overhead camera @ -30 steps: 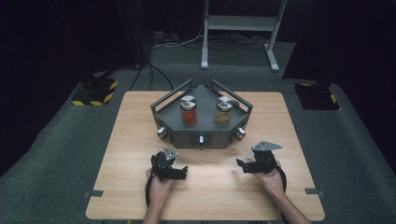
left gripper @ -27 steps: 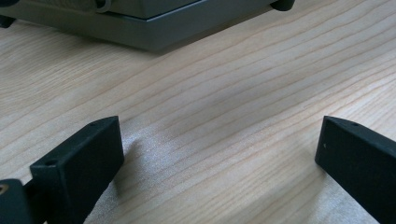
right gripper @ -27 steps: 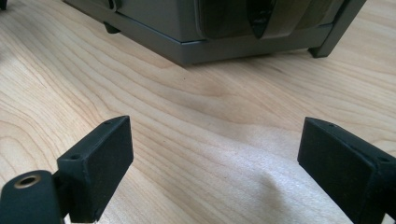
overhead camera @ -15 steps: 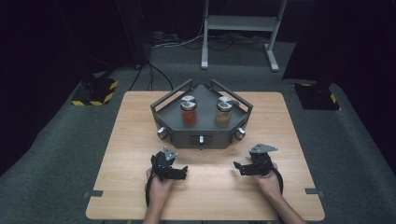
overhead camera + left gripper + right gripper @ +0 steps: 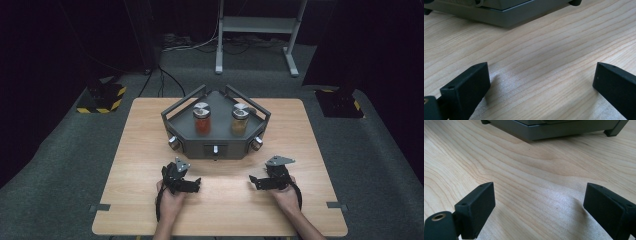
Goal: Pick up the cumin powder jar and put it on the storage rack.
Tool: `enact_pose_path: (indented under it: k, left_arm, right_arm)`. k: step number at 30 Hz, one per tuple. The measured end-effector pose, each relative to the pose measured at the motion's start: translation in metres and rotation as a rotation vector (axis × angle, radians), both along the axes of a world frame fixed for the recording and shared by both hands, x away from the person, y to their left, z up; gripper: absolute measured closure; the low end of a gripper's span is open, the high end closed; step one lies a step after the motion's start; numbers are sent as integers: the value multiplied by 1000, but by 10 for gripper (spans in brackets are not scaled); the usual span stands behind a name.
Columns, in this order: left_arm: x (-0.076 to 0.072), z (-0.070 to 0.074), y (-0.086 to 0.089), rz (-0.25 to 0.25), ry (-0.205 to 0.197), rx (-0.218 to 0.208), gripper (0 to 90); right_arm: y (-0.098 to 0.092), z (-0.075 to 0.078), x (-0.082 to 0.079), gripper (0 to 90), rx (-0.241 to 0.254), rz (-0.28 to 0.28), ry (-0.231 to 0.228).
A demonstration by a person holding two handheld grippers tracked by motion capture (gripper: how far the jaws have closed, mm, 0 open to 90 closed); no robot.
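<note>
On the table (image 5: 125, 165) near its front edge, left gripper (image 5: 192, 185) and right gripper (image 5: 256, 181) lay low, well apart, both with jaws spread wide and gripping nothing, grey tray (image 5: 216, 146) just beyond them, red jar (image 5: 202, 119) and amber jar (image 5: 240, 119) upright inside.

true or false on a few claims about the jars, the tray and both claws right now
1. Two jars stand in the grey tray. True: red-filled jar, amber-filled jar.
2. The left claw grips a jar. False: it is open over bare table.
3. The right claw is open. True.
4. The jars have no lids. False: both carry silver lids.
5. The tray sits nearer the person than the claws. False: it lies beyond them.
</note>
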State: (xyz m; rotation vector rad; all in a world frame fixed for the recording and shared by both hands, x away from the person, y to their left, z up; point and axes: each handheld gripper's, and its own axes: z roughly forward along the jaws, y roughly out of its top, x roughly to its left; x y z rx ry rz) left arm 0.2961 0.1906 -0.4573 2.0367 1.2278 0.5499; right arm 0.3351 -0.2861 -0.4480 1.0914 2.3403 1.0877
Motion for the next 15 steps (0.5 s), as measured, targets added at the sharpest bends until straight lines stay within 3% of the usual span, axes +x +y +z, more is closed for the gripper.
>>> enact_pose_path:
  k: [15]
  left_arm:
    - [0,0,0,0,0,0,9]
  right_arm:
    - [7,-1,-2,91,-35,1,-3]
